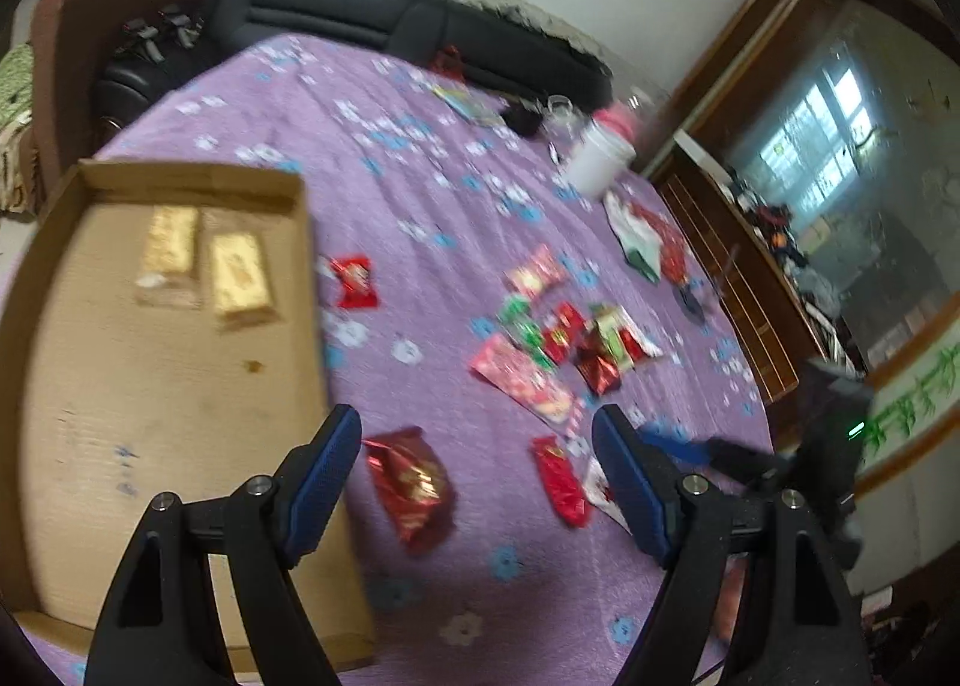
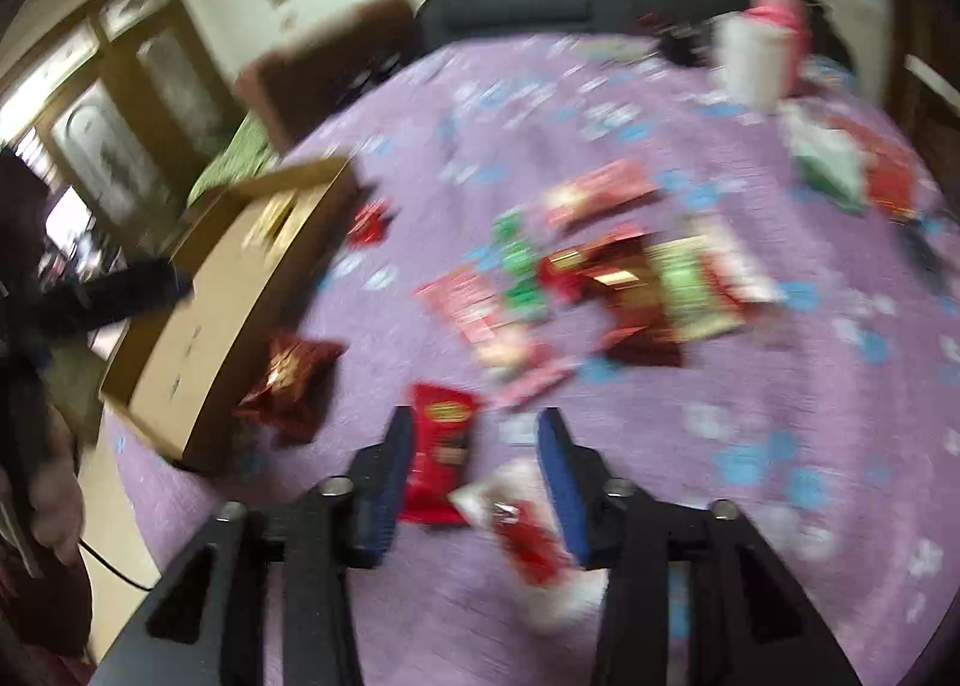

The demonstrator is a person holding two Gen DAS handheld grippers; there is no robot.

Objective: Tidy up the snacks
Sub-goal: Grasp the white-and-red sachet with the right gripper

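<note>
Left wrist view: the left gripper (image 1: 477, 482) hangs spread and empty above a red packet (image 1: 411, 485) on the purple cloth (image 1: 420, 194), beside the box (image 1: 162, 386) holding two gold bars (image 1: 204, 266).

Right wrist view: the right gripper (image 2: 474, 482) is parted, gripping nothing, over a red bag (image 2: 441, 458) and a white packet (image 2: 528, 542). Collection seems under way; next, lower and close on one snack.
</note>
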